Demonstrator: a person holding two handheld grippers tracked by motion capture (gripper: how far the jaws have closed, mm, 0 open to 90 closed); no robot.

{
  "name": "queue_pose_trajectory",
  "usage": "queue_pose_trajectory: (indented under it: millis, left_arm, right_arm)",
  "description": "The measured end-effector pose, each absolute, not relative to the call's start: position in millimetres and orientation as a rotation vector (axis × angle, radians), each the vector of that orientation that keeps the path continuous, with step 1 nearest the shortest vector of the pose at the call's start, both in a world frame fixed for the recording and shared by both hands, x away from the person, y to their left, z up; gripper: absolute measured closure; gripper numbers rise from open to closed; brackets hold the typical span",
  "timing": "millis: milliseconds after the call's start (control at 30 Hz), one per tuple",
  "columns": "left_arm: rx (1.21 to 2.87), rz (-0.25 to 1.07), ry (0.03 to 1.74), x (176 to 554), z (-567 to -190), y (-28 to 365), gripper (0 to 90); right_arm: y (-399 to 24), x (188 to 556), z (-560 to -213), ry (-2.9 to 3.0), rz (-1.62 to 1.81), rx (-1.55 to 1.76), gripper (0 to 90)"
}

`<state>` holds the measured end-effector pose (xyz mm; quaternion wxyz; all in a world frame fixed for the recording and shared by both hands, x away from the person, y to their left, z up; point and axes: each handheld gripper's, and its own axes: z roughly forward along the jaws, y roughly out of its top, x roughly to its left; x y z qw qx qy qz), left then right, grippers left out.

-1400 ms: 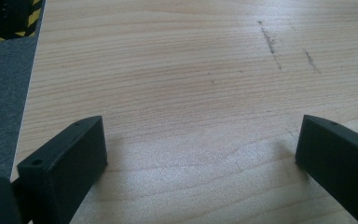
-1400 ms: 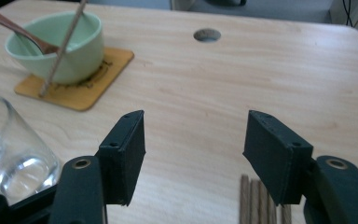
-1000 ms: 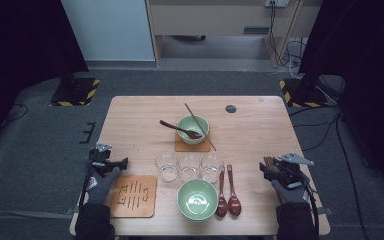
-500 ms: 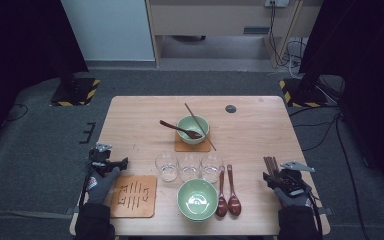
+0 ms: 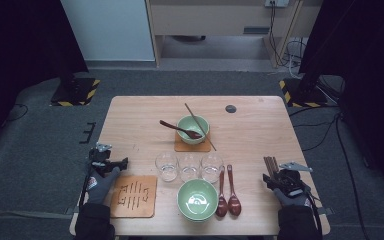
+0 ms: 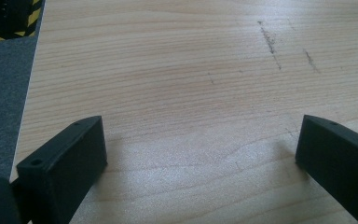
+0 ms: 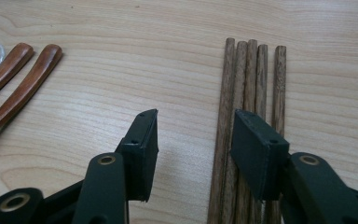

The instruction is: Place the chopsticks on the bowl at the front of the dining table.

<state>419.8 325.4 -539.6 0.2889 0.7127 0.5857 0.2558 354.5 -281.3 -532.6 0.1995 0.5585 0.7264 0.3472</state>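
Several dark wooden chopsticks (image 7: 251, 70) lie side by side near the table's right edge (image 5: 271, 164). My right gripper (image 7: 196, 116) hovers low over their near ends (image 5: 276, 176). Its jaws have just been closing and stand partly open. The leftmost stick runs between them, the right jaw sits above the others, and no pad presses on wood. My left gripper (image 6: 200, 126) is wide open over bare wood at the table's left edge (image 5: 111, 162), with nothing between its jaws.
Two brown spoons (image 5: 227, 192) lie left of the right gripper, beside a green bowl (image 5: 197, 200). Three glasses (image 5: 189, 166) stand in a row. A far green bowl (image 5: 193, 128) holds a spoon and a chopstick. A wooden mat (image 5: 135, 196) lies by the left gripper.
My right gripper has slid a little toward the near edge, over the chopsticks' near ends. The left gripper has stayed put.
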Motion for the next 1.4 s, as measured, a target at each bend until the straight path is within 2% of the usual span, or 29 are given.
queue_pose_trajectory:
  millis: [500, 900, 1400]
  left_arm:
    - [1.902, 0.683, 1.563, 419.9, -539.6, 325.4, 0.9]
    - [1.902, 0.683, 1.564, 419.9, -539.6, 325.3, 0.9]
    - [1.902, 0.683, 1.564, 419.9, -539.6, 325.3, 0.9]
  right_arm:
    - [-273.1, 355.4, -535.0, 2.081, 0.959, 1.537, 53.5]
    - [-254.5, 356.6, -536.5, 2.130, 0.954, 1.495, 65.3]
    - [-257.1, 344.5, -533.4, 2.133, 0.934, 1.484, 73.1]
